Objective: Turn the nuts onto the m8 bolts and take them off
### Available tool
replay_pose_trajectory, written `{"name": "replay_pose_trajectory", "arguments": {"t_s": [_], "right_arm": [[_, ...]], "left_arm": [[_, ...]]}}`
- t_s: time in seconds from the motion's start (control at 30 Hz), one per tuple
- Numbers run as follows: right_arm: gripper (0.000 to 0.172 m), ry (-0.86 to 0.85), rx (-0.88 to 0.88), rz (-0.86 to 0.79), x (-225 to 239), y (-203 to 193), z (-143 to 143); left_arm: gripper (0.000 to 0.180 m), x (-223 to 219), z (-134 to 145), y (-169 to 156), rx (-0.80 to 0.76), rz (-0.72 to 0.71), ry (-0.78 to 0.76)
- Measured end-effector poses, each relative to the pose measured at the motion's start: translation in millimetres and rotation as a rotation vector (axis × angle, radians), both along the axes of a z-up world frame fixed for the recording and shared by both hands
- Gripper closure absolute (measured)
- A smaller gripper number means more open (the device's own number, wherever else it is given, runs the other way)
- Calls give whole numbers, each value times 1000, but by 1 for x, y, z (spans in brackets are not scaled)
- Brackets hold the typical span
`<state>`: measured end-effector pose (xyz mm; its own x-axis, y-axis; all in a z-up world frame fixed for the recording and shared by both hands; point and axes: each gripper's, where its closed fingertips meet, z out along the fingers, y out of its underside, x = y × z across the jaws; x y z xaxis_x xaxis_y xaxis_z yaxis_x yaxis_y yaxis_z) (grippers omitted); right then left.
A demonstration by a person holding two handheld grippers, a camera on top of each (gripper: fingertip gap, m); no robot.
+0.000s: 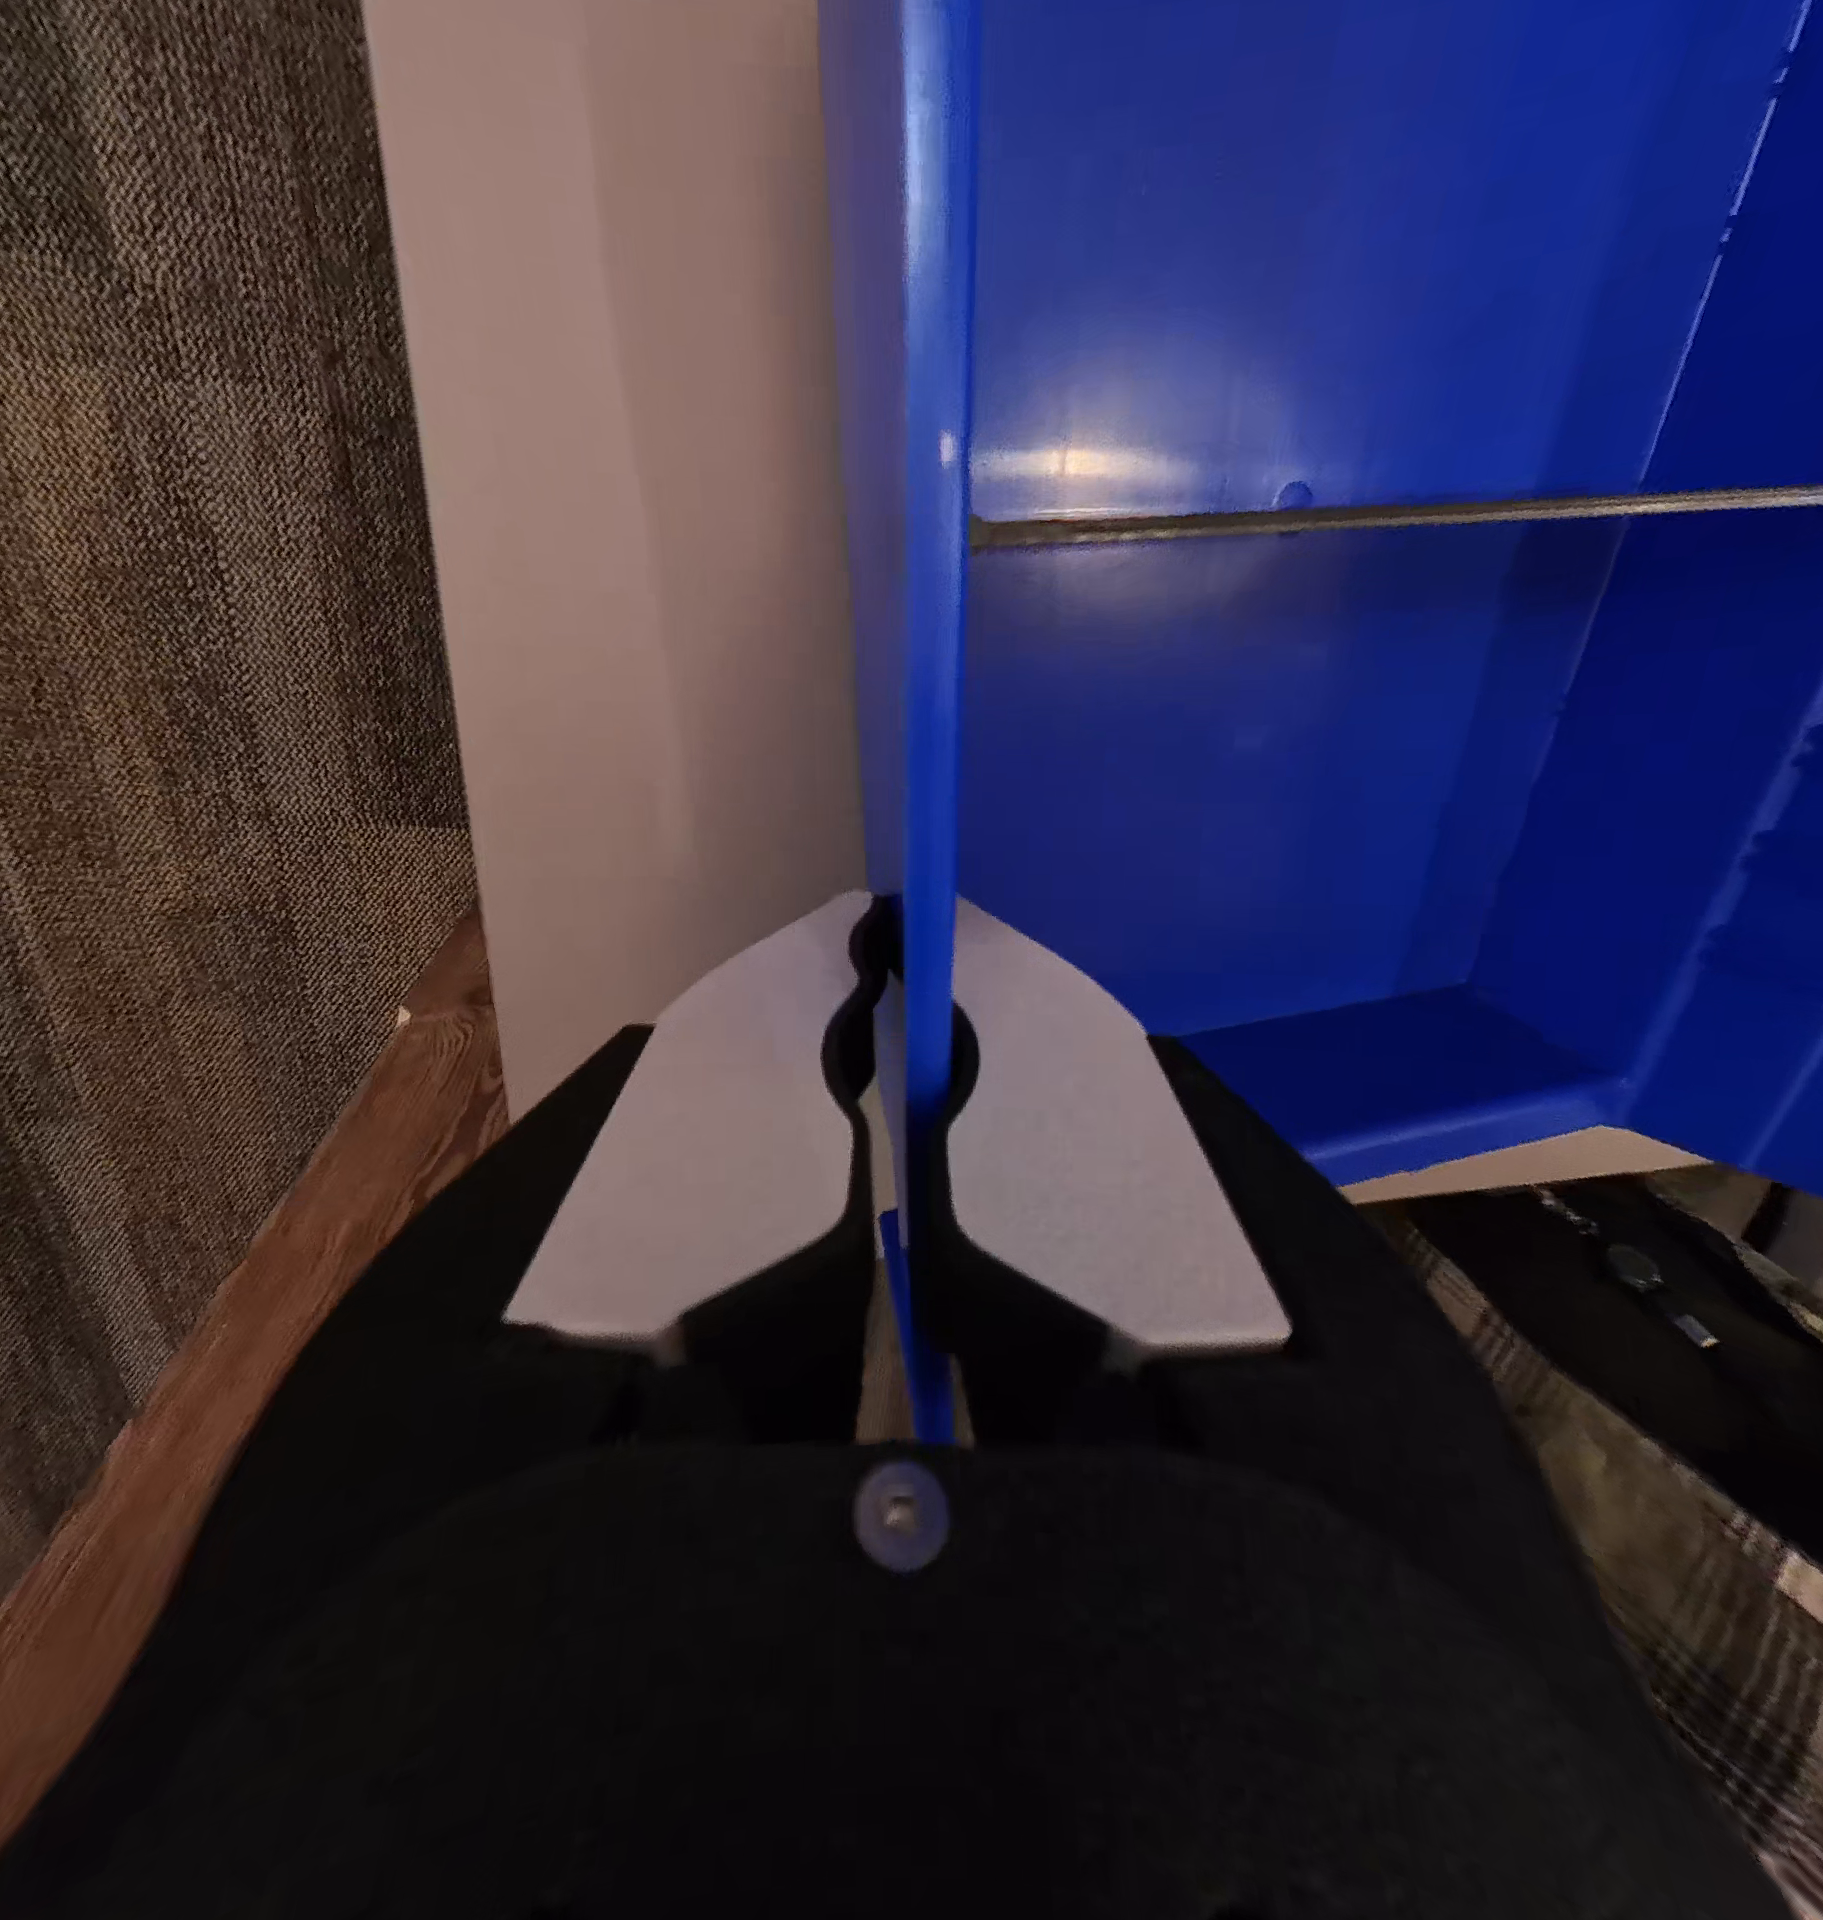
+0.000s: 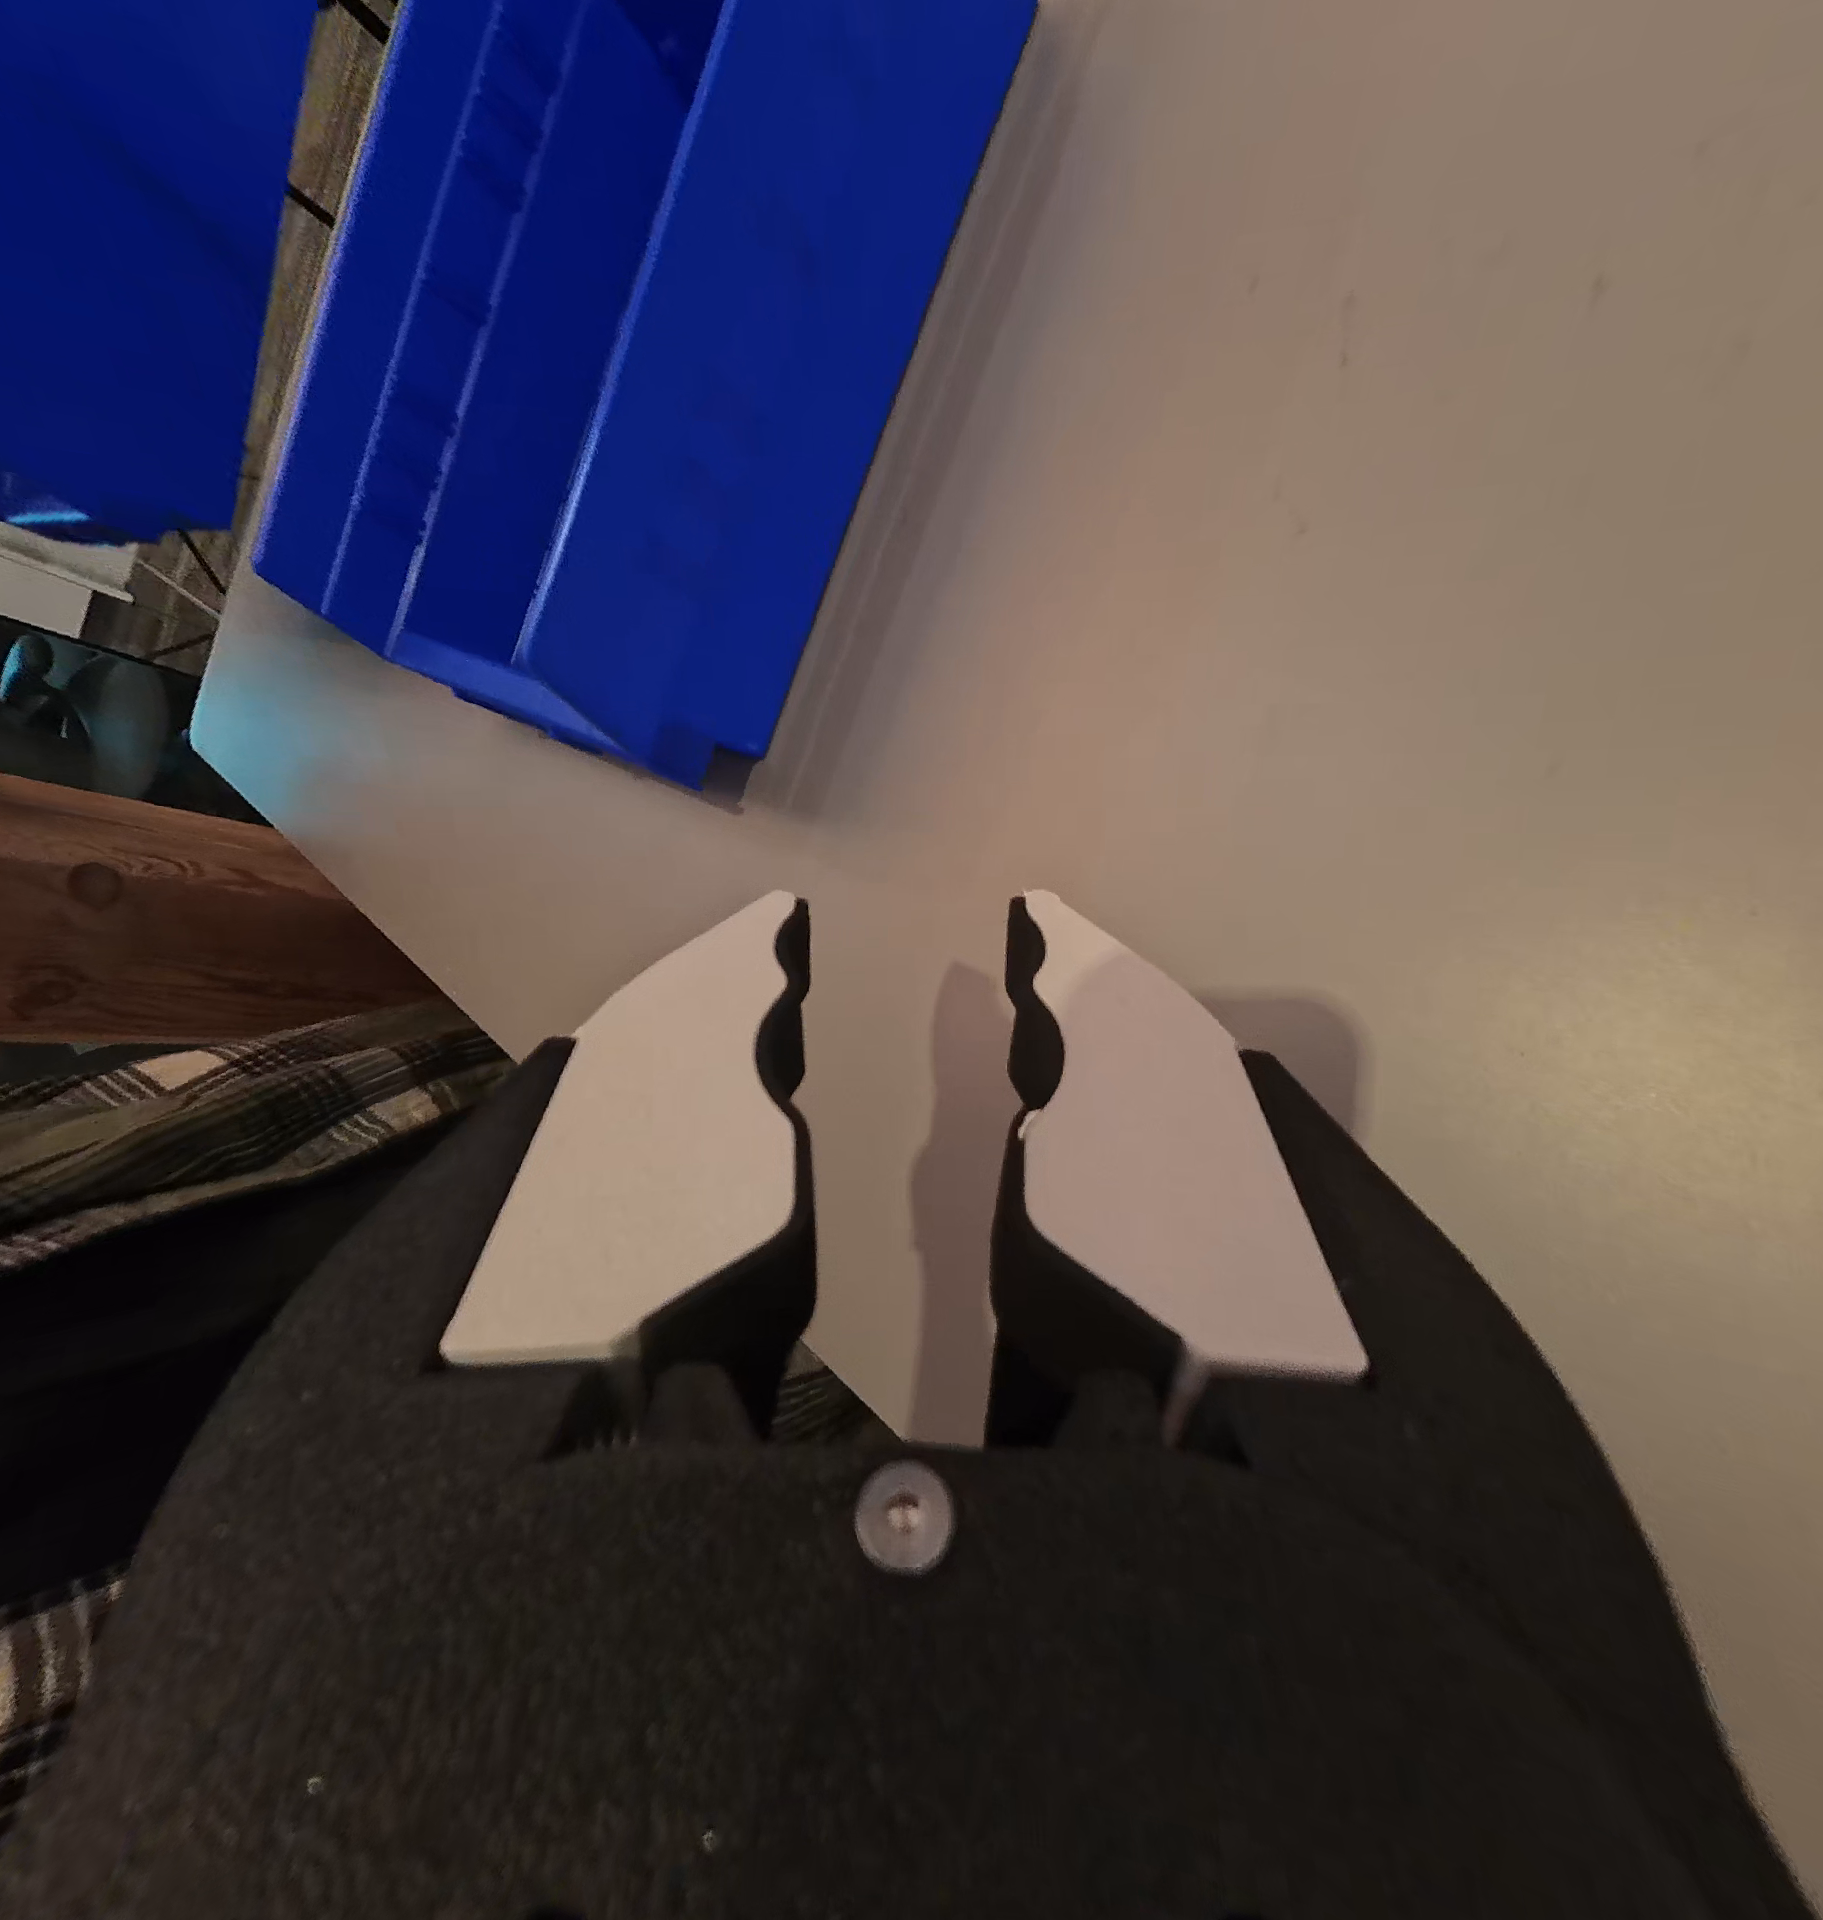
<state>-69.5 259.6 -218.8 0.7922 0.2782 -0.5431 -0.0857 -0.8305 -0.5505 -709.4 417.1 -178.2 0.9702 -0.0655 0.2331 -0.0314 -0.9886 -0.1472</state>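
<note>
Left wrist view: we are clamping the left gripper [image 1: 912, 935] on the blue bin's [image 1: 1302, 364] wall at frame center, pads pressing its rim. Right wrist view: our right gripper [image 2: 907, 914] is hanging open and bare over the table [image 2: 1406, 520]; another bin [image 2: 626, 364] is sitting upper left. Nuts, bolts: cannot tell where.

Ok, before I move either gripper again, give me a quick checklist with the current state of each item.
1. Left gripper gripping the blue bin's wall: ok, jaws closed on it.
2. Right gripper free: ok, jaws open, nothing between them.
3. Nuts and bolts located: not ok, none visible in either view.
4. Bin compartment contents: ok to say it looks bare.
5. Second blue bin resting on the white table: ok.
</note>
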Motion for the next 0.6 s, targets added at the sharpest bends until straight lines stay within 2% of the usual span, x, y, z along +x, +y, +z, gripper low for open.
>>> {"name": "replay_pose_trajectory", "arguments": {"t_s": [0.3,0.43,0.6], "right_arm": [[136,-15,1,-2,3,-2,8],[136,-13,11,-14,7,-5,11],[136,-14,16,-34,15,-14,15]], "left_arm": [[176,75,80,35,61,-77,25],[176,133,109,43,69,-155,35],[177,229,129,44,77,-294,-3]]}}
